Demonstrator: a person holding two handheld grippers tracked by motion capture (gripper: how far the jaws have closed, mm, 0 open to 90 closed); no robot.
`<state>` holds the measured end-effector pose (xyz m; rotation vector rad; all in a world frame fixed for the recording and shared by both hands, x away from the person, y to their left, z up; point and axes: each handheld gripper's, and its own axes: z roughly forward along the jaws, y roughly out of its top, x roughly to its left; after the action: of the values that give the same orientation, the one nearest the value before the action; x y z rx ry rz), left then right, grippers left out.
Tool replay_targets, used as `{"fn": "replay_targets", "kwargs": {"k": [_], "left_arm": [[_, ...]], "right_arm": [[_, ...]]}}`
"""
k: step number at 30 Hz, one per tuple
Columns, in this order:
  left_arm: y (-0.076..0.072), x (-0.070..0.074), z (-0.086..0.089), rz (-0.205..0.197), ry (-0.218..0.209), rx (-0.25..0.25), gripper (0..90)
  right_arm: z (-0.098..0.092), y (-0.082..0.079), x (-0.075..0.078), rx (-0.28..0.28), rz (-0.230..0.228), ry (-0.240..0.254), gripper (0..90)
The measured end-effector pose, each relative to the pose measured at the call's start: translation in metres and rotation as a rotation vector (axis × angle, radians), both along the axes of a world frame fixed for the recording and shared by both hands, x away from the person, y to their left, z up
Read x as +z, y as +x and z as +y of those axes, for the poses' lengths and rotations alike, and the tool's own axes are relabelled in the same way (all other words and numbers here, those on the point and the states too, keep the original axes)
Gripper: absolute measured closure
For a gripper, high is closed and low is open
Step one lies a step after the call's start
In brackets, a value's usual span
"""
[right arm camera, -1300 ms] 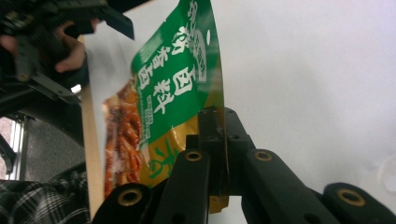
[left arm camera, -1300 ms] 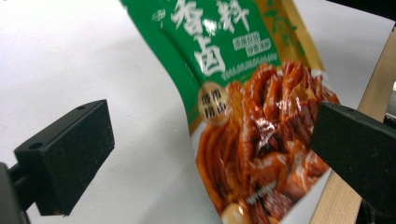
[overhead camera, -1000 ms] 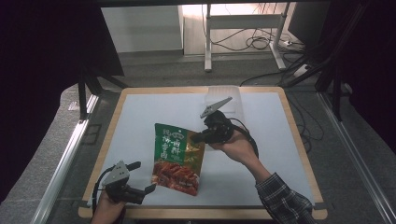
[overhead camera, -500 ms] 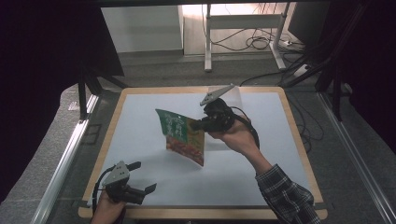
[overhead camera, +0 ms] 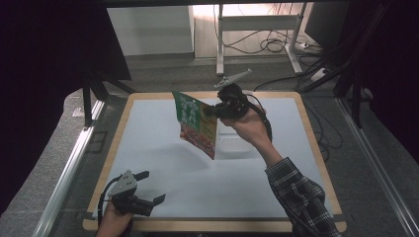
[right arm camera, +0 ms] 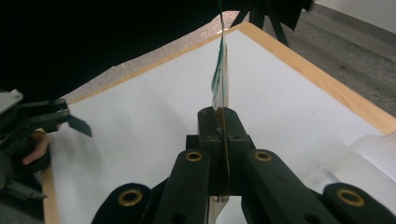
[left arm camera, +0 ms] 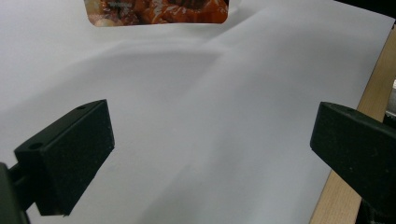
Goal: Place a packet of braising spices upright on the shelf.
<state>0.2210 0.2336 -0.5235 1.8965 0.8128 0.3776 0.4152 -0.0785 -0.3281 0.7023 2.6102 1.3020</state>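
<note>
Right gripper (overhead camera: 213, 110) — jaws clamped on the edge of a food pouch (overhead camera: 196, 123), green at the top, red-orange food print lower down. The pouch hangs in the air above the middle of the white table (overhead camera: 163, 158), clear of the surface, its shadow on the sheet below. In the right gripper view the pouch (right arm camera: 219, 70) appears edge-on, pinched flat between the closed jaws and rising straight up from them.

Left gripper (overhead camera: 150, 190) — jaws spread wide, holding nothing, resting low at the near left corner of the table. Its own view looks across bare white sheet to the pouch's bottom edge (left arm camera: 159, 11), well apart from the jaws.

A pale translucent thing lies on the table just right of the pouch (overhead camera: 237, 145); possibly a clear container or bag, too washed out to tell.

Step in hand, as I judge it: pouch lifted and carried, one-handed. Next move likely a set-down or a handover. Either calls for keeping the grip firm on the thin edge — the pouch hangs free and could swing — and lowering it until it meets the surface before releasing.
</note>
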Motion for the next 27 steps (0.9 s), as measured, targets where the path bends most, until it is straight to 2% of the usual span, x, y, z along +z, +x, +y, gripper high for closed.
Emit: {"fn": "replay_targets", "kwargs": {"k": [10,20,27], "left_arm": [[0.000,0.000,0.001,0.001,0.001,-0.002,0.0],[0.001,0.000,0.002,0.004,-0.007,-0.004,0.0],[0.001,0.000,0.002,0.005,-0.007,-0.007,0.0]], "right_arm": [[0.002,0.019,0.014,-0.022,-0.047,0.019,89.6],[0.004,0.046,0.035,-0.079,-0.094,0.024,89.6],[0.009,0.064,0.037,-0.103,-0.123,0.007,89.6]]}}
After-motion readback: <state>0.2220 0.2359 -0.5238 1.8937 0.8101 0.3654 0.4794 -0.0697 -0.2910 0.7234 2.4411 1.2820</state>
